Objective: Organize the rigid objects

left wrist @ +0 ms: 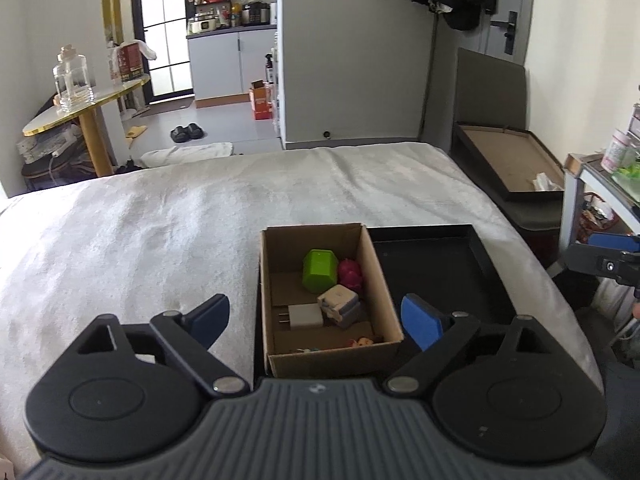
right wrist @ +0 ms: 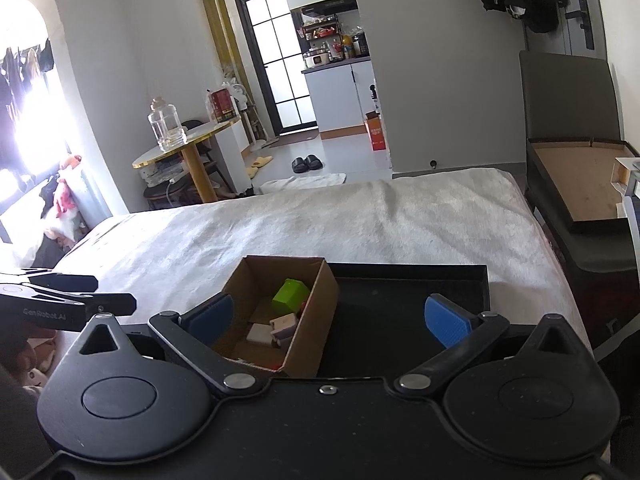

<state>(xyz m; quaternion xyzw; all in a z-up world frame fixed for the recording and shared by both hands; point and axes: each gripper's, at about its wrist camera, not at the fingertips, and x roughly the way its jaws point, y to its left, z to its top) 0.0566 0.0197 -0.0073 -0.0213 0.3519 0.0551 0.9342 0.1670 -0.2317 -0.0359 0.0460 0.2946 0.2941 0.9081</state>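
While both tools hover low over the near edge of the bed (left wrist: pixel 168 216), neither one carries anything: the left tool (left wrist: pixel 316 322) has its blue pads spread wide apart and empty, and the right tool (right wrist: pixel 332 316) stands equally wide and empty. Just beyond the left tool, at 12 o'clock, the cardboard box (left wrist: pixel 390 304) sits with its flaps up, and it holds the rigid objects: a white charger plug (left wrist: pixel 305 316) nearest, a beige and grey block (left wrist: pixel 340 304) touching it at 1 o'clock, then a green hexagonal piece (left wrist: pixel 319 270) with a pink knobbly toy (left wrist: pixel 351 273) just beside it at 3 o'clock. Some small orange bits lie at the near wall, too small to name. At 3 o'clock of the box, touching it, a black tray (left wrist: pixel 440 256) lies with nothing visible inside. I judge the sorting has hardly begun or is at its very end; I cannot tell which, because everything seen is in the box and no object lies loose on the blanket. Room for moving is good at 9 to 12 o'clock, where the white blanket is bare. At 3 o'clock the bed edge drops near the tray, with a dark bench (left wrist: pixel 516 176) beyond, so reaching there needs care.
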